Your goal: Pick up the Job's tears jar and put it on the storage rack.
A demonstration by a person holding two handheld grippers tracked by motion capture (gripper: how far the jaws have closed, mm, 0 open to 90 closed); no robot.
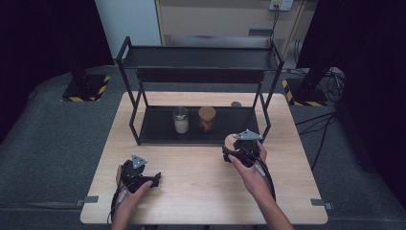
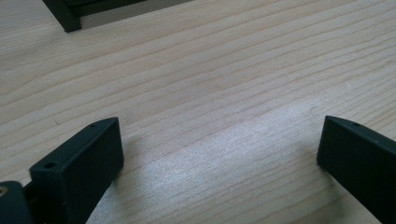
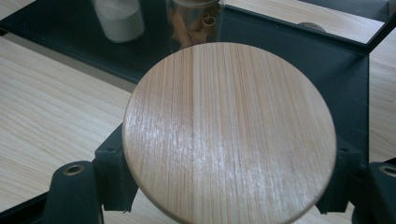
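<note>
A round wooden lid (image 3: 229,130) fills the space between the jaws of my right gripper (image 3: 231,156), which is shut on its rim. Whatever lies under the lid is hidden. In the high view that lid (image 1: 230,140) and the right gripper (image 1: 237,147) sit just in front of the right end of the black shelf's lower tray (image 1: 158,127). My left gripper (image 1: 139,175) rests near the table's front left. Its jaws stand wide apart over bare wood, and the left gripper (image 2: 219,135) has nothing between them.
On the lower tray stand a jar of white powder (image 1: 181,120) and a wood-lidded jar of brown pieces (image 1: 206,119). A small dark round cap (image 1: 236,104) lies behind the shelf. The shelf's upper tier (image 1: 198,57) overhangs the tray. A shelf foot (image 2: 63,14) is ahead of the left gripper.
</note>
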